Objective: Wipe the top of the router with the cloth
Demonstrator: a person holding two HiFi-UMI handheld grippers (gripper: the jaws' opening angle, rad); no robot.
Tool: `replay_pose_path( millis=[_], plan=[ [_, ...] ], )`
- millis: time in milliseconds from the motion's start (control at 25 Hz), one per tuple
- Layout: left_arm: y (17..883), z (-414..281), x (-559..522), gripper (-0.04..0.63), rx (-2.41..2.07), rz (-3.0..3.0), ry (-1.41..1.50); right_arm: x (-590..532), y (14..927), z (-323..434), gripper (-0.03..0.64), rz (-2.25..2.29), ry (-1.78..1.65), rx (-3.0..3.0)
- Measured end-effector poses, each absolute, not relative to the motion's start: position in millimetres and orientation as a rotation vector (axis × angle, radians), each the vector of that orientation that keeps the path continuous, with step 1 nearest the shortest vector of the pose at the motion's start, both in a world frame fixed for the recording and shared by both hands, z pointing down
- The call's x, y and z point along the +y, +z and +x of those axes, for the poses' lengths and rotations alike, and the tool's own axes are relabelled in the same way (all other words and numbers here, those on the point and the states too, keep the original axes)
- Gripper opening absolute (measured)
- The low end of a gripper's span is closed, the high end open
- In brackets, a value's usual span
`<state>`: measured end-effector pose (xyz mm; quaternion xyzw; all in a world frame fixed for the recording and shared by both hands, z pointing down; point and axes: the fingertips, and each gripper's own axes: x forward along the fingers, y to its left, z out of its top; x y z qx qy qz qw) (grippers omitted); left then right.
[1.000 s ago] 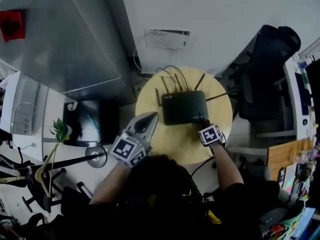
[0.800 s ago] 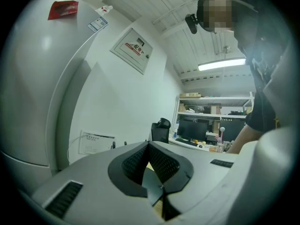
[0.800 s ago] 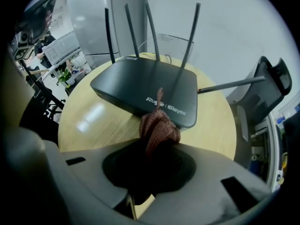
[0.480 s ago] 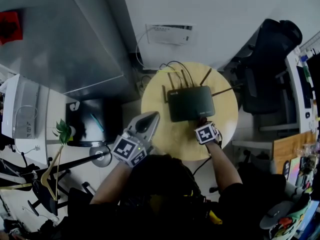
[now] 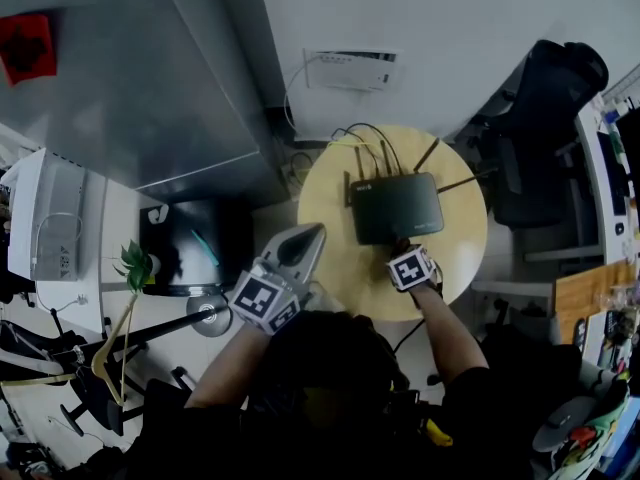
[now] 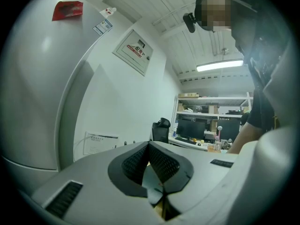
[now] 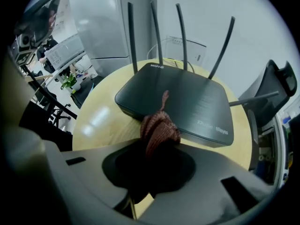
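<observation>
Squarely on the round pale-wood table [image 5: 330, 200] sits the router [image 5: 397, 208], a flat matte-black box with grey lettering near its front right corner. Thin black antennas stand up along its far edge and one sticks out to the right. Cables [image 5: 365, 136] trail off its back toward a white wall panel [image 5: 352, 70].

A reddish-brown knitted cloth [image 7: 159, 128] is clamped in the right gripper [image 5: 402, 245], whose jaws are closed on its bunched end. The free part lies over the router's near edge, with one tip reaching onto the top.

The left gripper [image 5: 305, 238] is held at the table's left rim, angled upward, its ribbed pads [image 6: 161, 162] pressed together with nothing between them.

A black office chair [image 5: 540, 138] stands to the right of the table, a grey refrigerator [image 5: 130, 88] at far left, and a small green plant [image 5: 135, 263] beyond the left gripper.
</observation>
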<state>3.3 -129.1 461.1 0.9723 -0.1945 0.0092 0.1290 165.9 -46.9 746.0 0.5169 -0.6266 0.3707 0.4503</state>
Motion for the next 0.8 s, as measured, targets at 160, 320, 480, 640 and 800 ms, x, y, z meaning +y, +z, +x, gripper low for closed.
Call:
replay_pose_path(
  millis=[160, 320, 480, 640, 800],
  plan=[
    [464, -6, -131, -0.008, -0.576, 2.825, 0.029, -47, 748, 155, 0.066, 1.256, 0.918, -1.535],
    [466, -13, -134, -0.008, -0.590, 2.814, 0.018, -52, 745, 143, 0.066, 1.238, 0.908, -1.554],
    [465, -19, -135, -0.009, -0.599, 2.817, 0.015, -58, 741, 125, 0.066, 1.229, 0.914, -1.592],
    [467, -27, -135, -0.009, -0.594, 2.831, 0.017, -61, 740, 110, 0.066, 1.230, 0.924, -1.610],
    [467, -35, -138, -0.008, -0.598, 2.831, 0.011, -64, 739, 95, 0.066, 1.238, 0.947, -1.627]
  ],
)
